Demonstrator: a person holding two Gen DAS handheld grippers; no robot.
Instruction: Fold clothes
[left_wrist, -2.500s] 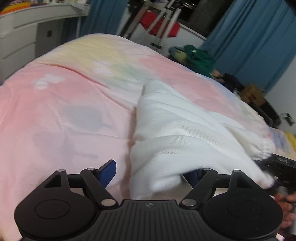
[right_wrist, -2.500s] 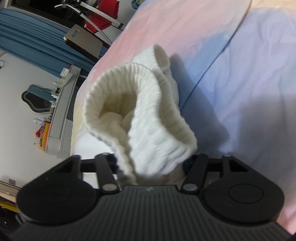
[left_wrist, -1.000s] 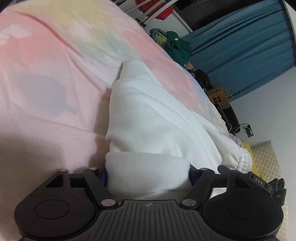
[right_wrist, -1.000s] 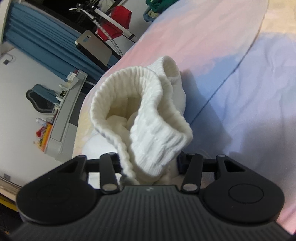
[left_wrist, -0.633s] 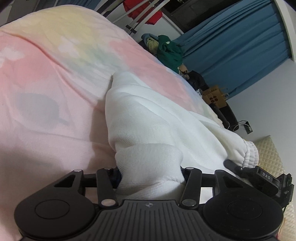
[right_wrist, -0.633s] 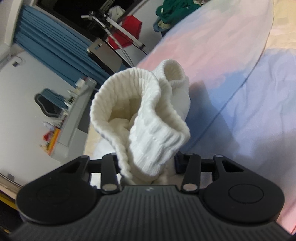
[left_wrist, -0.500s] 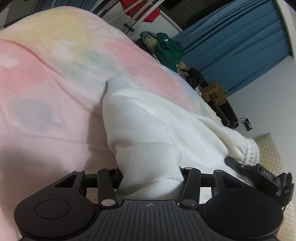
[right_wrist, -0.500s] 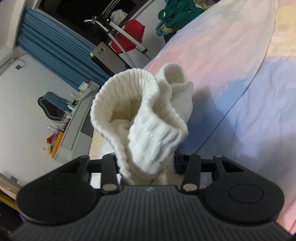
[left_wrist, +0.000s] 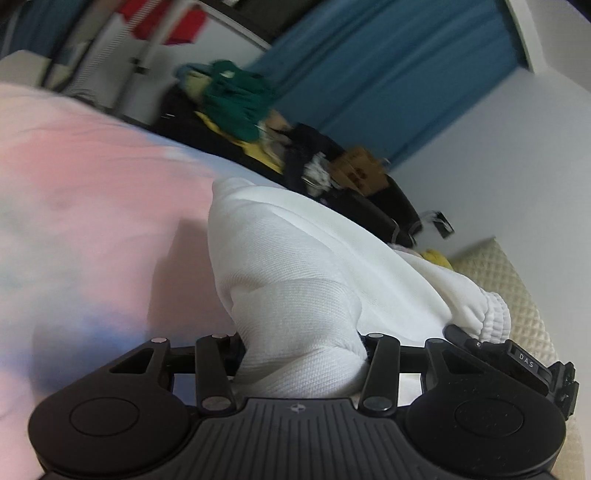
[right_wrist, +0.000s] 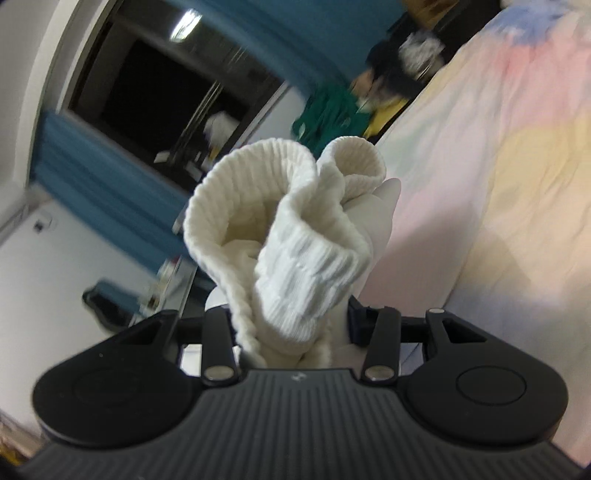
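Observation:
A white knitted sweater is lifted off the pastel bedspread. My left gripper is shut on a thick bunch of its plain fabric, which hides the fingertips. In the right wrist view my right gripper is shut on the sweater's ribbed hem, which stands up in a curled loop in front of the camera. The other gripper's black body shows at the right edge of the left wrist view, holding the ribbed end.
The bed fills the lower part of both views. Beyond its far edge lie a pile of green and yellow clothes, dark items and a cardboard box. Blue curtains and a drying rack stand behind. A quilted cream headboard is at right.
Both grippers have risen and swung across the bed with the sweater, lifting it; the views now show more of the room. The left jaws closed tighter on the fabric a second ago.

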